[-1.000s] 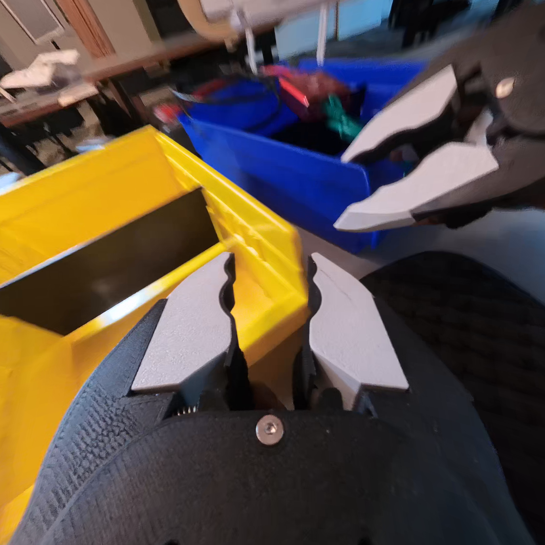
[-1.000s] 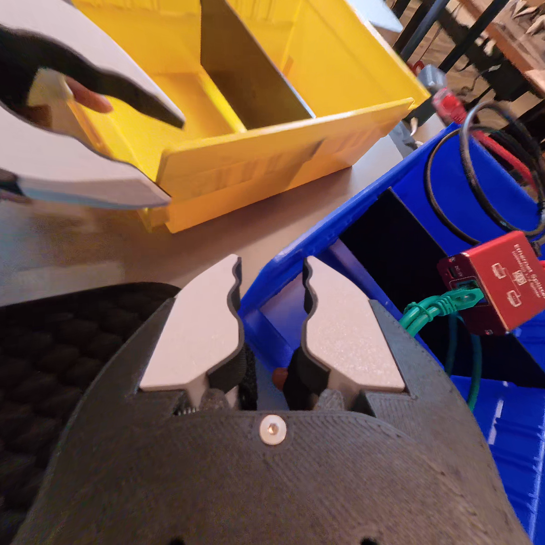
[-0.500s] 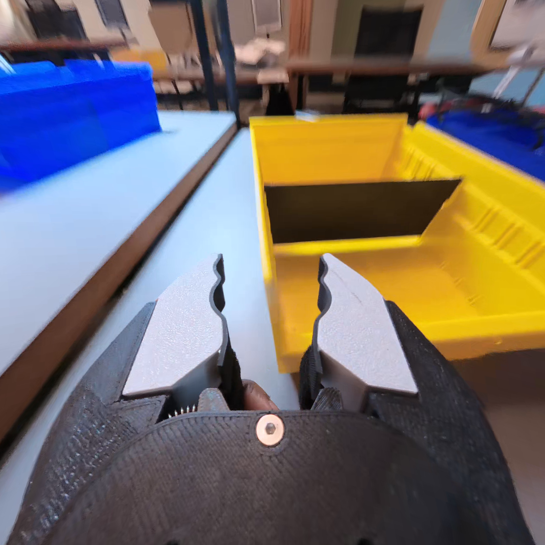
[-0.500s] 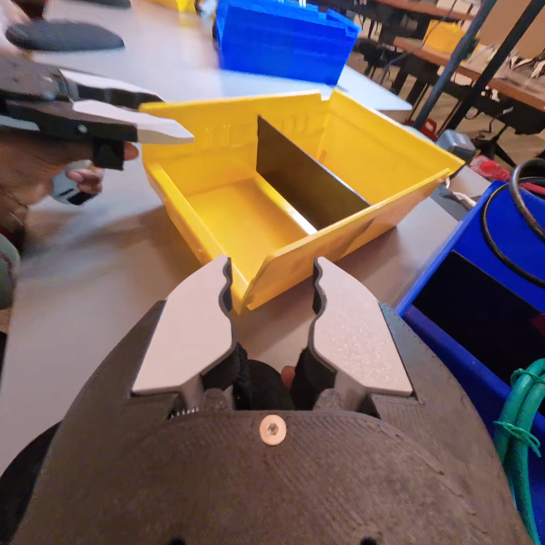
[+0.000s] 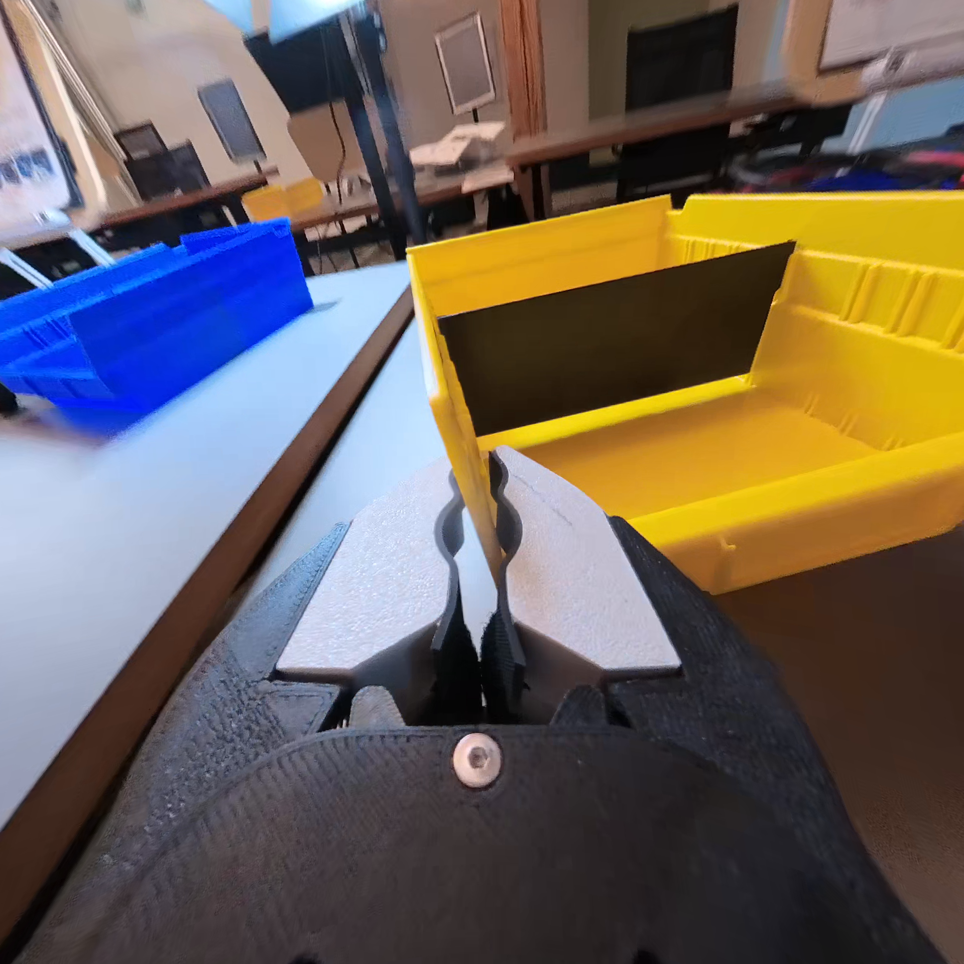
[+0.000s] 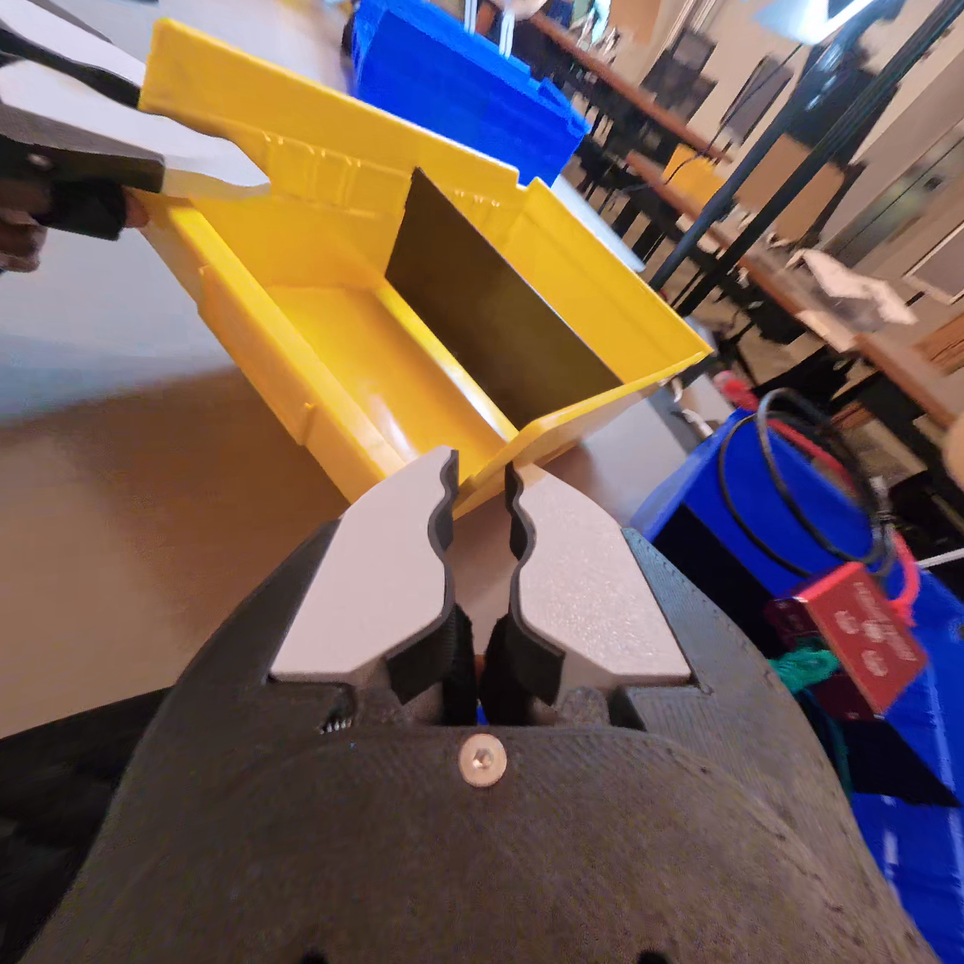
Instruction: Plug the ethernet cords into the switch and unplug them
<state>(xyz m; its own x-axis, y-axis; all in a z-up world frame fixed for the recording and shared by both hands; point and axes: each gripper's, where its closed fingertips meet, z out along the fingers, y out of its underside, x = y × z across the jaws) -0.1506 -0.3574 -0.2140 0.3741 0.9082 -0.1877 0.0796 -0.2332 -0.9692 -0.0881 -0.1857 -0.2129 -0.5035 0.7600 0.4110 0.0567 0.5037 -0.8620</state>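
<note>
The red switch (image 6: 866, 641) lies in a blue bin (image 6: 814, 516) at the right of the right wrist view, with a green ethernet cord (image 6: 803, 665) plugged into it and a black cord loop (image 6: 756, 501) and a red cord (image 6: 907, 579) beside it. My left gripper (image 5: 474, 469) is shut on the left wall of an empty yellow bin (image 5: 730, 532). Its fingers (image 6: 208, 175) show on that wall in the right wrist view. My right gripper (image 6: 482, 467) is closed on the near corner of the yellow bin's (image 6: 339, 130) right wall.
A black divider (image 5: 600, 344) splits the yellow bin. A second blue bin (image 5: 156, 323) stands on the neighbouring table, past a brown table edge (image 5: 313, 454). A black mat (image 6: 52, 756) lies at the near left. Tables and black poles stand behind. The grippers' ends are close to 20 cm from one another. Measured from the fingertips, the red switch (image 6: 866, 641) is 20 cm or so from the right gripper and 35 cm from the left.
Both grippers moved onto the yellow bin and closed, the left on its left wall, the right on its right corner. Half a second ago both were open short of the bin.
</note>
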